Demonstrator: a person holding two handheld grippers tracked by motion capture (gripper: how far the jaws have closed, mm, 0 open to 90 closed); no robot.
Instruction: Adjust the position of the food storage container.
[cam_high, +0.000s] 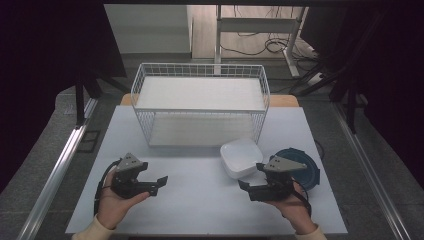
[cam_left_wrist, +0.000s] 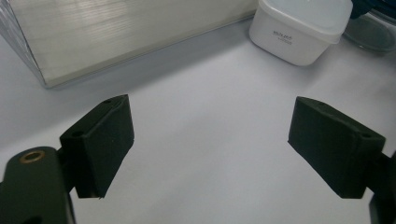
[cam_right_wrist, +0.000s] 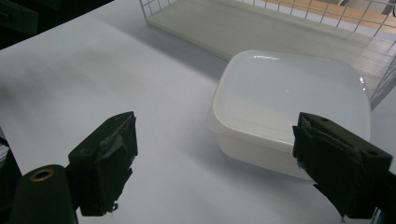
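A white square lidded container (cam_high: 241, 157) sits on the white table (cam_high: 195, 200), just in front of a wire rack (cam_high: 200, 102). My left gripper (cam_high: 159, 183) rests in a hand at the front left with its jaws pointing right, open and empty. My right gripper (cam_high: 245, 187) is held at the front right, pointing left, just in front of the container. In the left gripper view the gripper (cam_left_wrist: 210, 116) stands wide over bare table, and the container (cam_left_wrist: 299, 30) is far off at the upper right. In the right gripper view the gripper (cam_right_wrist: 217, 126) is open, with the container (cam_right_wrist: 289, 102) close ahead, untouched.
A dark blue round dish (cam_high: 306, 169) lies right of the container, partly behind my right gripper. The wire rack has two white shelves, the lower shelf (cam_left_wrist: 116, 32) at table level. Dark floor and metal rails flank the table (cam_right_wrist: 70, 70).
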